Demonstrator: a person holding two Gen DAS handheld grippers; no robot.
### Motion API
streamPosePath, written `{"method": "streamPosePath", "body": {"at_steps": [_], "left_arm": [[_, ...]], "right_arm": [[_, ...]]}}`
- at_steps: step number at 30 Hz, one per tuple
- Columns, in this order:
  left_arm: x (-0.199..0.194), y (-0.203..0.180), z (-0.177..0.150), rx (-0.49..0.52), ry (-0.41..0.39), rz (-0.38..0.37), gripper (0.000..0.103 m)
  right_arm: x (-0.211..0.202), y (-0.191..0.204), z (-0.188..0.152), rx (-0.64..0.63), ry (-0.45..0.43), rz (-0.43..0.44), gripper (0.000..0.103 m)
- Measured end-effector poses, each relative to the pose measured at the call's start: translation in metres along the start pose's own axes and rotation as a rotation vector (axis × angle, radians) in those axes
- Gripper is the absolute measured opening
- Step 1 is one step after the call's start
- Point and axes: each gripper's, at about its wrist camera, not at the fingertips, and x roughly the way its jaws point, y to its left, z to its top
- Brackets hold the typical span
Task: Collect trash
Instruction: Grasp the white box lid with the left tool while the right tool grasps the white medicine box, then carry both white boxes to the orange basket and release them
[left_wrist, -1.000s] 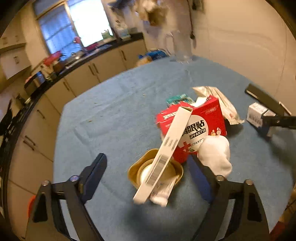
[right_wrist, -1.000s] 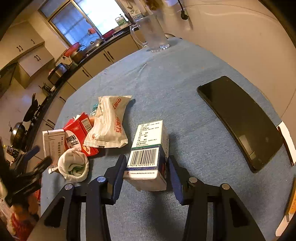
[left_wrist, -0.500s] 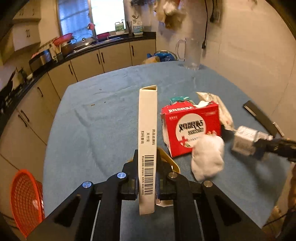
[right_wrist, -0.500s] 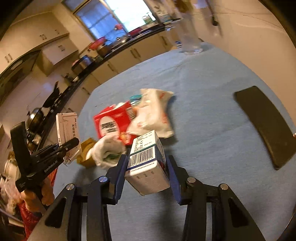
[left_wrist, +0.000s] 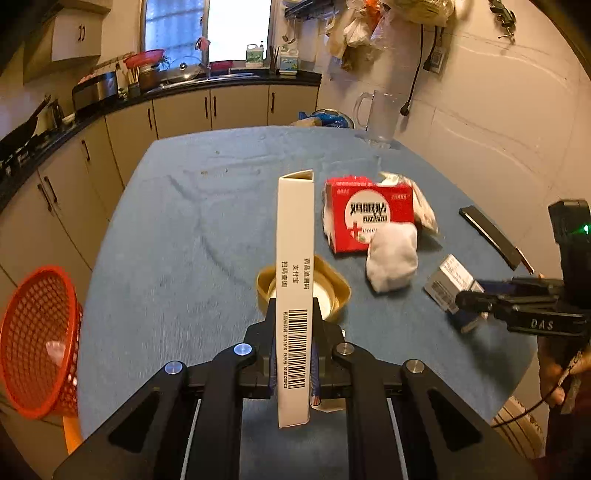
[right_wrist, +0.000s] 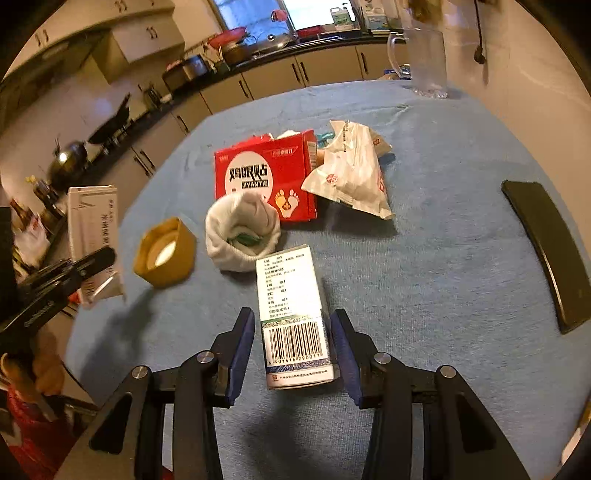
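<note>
White flat cardboard box w/ barcode (left_wrist: 294, 295) clamped upright in left gripper (left_wrist: 294, 354). Small white-green carton (right_wrist: 293, 314) pinched in right gripper (right_wrist: 293, 345), above blue cloth table (right_wrist: 443, 258).

- red box (right_wrist: 265, 181): "JIYANTIE" under large Chinese characters in a white circle (two footprint icons beside it)
- small white box (right_wrist: 293, 317): barcode, digits "6 901616 290011" below it, rows of Chinese print above
- tall white carton (left_wrist: 294, 288): barcode plus vertical Chinese text, digits too small to read
- right gripper (left_wrist: 476, 301): "DAS" in grey letters on its black body
</note>
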Motion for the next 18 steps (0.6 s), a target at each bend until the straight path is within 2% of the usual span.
{"method": "streamPosePath", "body": {"at_steps": [3,5,7,9,14,18], "left_arm": [[-0.002,0.001,-0.010,-0.014,0.007,-0.015,0.012],[-0.002,0.001,-0.015,-0.011,0.006,-0.016,0.012],[0.000,-0.001,-0.017,-0.016,0.010,-0.018,0.012],[0.000,-0.001,-0.018,-0.020,0.008,-0.019,0.012],[-0.008,0.007,-0.019,-0.043,-0.009,-0.020,0.012],[-0.015,0.013,-0.018,-0.064,-0.026,-0.015,0.012]], "right_arm": [[0.002,0.004,-0.001,-0.035,-0.001,-0.068,0.054],[0.004,0.004,0.000,-0.039,0.010,-0.070,0.054],[0.006,0.001,0.000,-0.041,0.024,-0.070,0.041],[0.006,0.001,0.000,-0.044,0.029,-0.071,0.041],[-0.012,0.007,0.001,-0.059,-0.027,-0.063,0.040],[-0.032,0.018,0.005,-0.070,-0.097,-0.017,0.040]]}}
